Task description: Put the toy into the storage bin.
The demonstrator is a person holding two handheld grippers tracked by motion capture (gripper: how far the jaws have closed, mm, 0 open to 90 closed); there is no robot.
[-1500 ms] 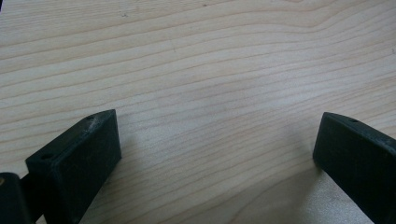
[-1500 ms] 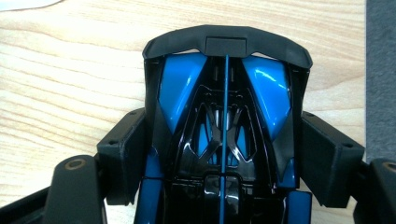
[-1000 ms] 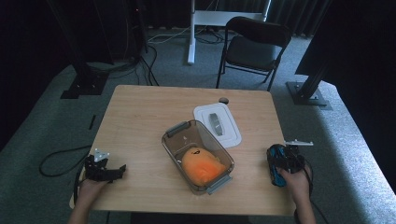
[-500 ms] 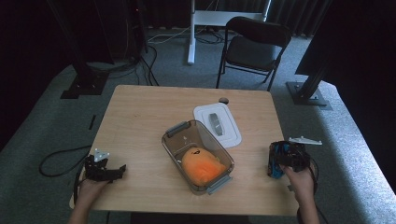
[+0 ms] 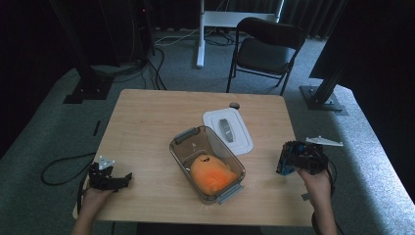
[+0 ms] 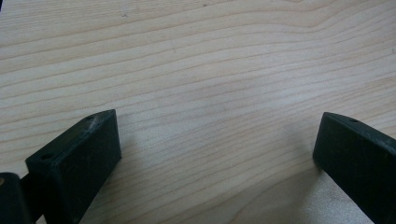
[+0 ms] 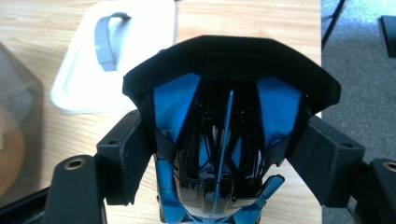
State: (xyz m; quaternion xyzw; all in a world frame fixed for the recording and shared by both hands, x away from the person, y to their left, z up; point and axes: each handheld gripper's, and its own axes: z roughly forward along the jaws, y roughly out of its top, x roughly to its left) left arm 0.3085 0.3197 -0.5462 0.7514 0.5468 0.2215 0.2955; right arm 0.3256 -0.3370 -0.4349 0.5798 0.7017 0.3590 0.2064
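Blue-and-black plastic toy (image 7: 224, 154) sits clamped in my right hand-held gripper (image 5: 299, 157), lifted above the tabletop's (image 5: 147, 122) right edge, near the white flat lid (image 5: 227, 131). My left hand-held gripper (image 5: 110, 178) rests wide and empty at the near left. I see the clear container (image 5: 188, 147) holding an orange plush (image 5: 211, 174) at centre.
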